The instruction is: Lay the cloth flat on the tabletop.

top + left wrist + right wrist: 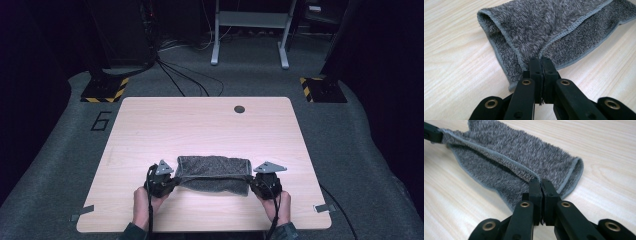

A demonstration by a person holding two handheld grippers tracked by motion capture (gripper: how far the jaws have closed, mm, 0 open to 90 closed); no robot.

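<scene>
A grey, fuzzy terry-cloth towel (214, 174) lies folded on the near middle of the pale wooden table (200, 125), stretched between two hand-held tools. From above, the left gripper (175, 179) sits at the towel's left end and the right gripper (251, 180) at its right end, each topped by a grey three-cornered plate and held by a hand (142, 202); the jaws themselves are too small there to read.

The left gripper view settles it: the left gripper (542, 61) has its black jaws pressed together on the stitched hem of the towel (544, 27), where the upper layer's edge meets the tips, and the fold stands open like a mouth to the left. The right gripper view shows the right gripper (541, 181) likewise closed tight on the hem of the towel (519, 157), with the pale stitched edge running away to the upper left, where the other tool's black tip (432, 133) pinches the far corner
</scene>
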